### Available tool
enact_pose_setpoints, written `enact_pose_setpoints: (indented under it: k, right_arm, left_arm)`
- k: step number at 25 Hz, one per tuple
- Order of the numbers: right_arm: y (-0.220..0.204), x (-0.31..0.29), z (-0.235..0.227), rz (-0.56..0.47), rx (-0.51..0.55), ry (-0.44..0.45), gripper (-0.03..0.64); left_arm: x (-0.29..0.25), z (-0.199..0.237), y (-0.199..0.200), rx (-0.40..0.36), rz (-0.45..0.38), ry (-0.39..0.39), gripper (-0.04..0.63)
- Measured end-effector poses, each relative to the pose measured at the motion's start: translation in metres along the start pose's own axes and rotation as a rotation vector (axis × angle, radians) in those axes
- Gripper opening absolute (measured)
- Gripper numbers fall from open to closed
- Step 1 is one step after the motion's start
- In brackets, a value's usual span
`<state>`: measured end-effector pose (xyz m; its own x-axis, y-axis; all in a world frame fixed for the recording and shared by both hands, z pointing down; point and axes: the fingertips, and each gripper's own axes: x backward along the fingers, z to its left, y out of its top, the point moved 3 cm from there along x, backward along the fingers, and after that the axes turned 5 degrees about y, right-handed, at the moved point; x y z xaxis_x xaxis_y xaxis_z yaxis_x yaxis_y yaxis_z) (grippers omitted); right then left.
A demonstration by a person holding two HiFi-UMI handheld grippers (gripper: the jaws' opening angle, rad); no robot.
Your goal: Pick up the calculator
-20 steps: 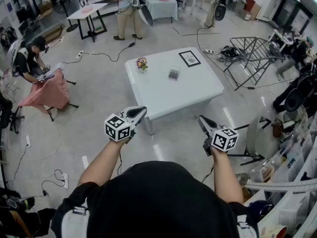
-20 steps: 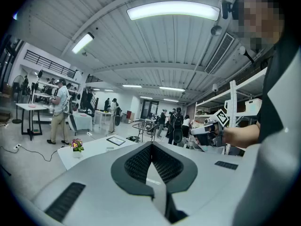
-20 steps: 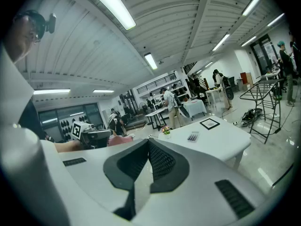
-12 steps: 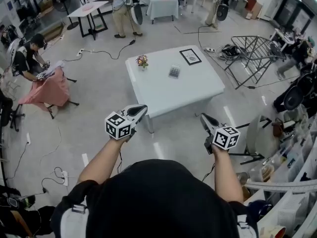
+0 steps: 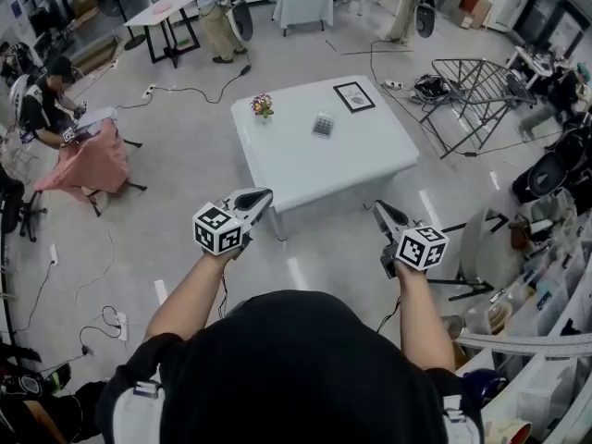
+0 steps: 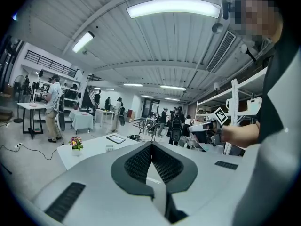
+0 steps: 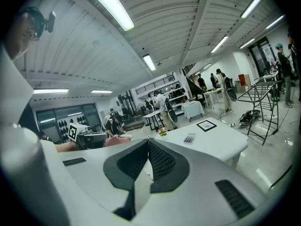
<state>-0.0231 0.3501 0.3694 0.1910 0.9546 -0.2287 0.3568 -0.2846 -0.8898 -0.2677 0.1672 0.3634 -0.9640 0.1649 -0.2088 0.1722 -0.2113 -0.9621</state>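
Observation:
The calculator [image 5: 323, 125] is small and grey and lies flat near the middle of the white table [image 5: 356, 160]; it also shows in the right gripper view as the calculator [image 7: 189, 138]. My left gripper [image 5: 259, 198] hovers short of the table's near left corner, jaws together, nothing in them. My right gripper [image 5: 379, 210] hangs off the table's near right corner, also shut and empty. In each gripper view the dark pads meet at the tip: left gripper [image 6: 151, 144], right gripper [image 7: 148, 139]. Both are well short of the calculator.
A small pot of flowers [image 5: 263, 107] and a black-framed picture [image 5: 354, 96] stand on the table's far side. A metal drying rack [image 5: 476, 95] lies to the right, shelving [image 5: 536, 285] at the near right. Cables [image 5: 190, 91] trail on the floor; people work at tables [image 5: 88, 155] behind.
The table and calculator have shifted slightly up and left in the head view as I move a little closer. Both grippers keep their pose and stay shut.

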Motion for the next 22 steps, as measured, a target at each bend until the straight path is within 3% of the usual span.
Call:
enact_pose_setpoints:
  k: [7, 22]
  right_arm:
    - [0.002, 0.004, -0.012, -0.002, 0.009, 0.009, 0.021]
    - [0.010, 0.005, -0.031, 0.028, 0.104, 0.024, 0.129]
  left_arm:
    - [-0.007, -0.008, -0.001, -0.002, 0.011, 0.020, 0.018]
    - [-0.015, -0.021, 0.002, -0.013, 0.014, 0.057, 0.018]
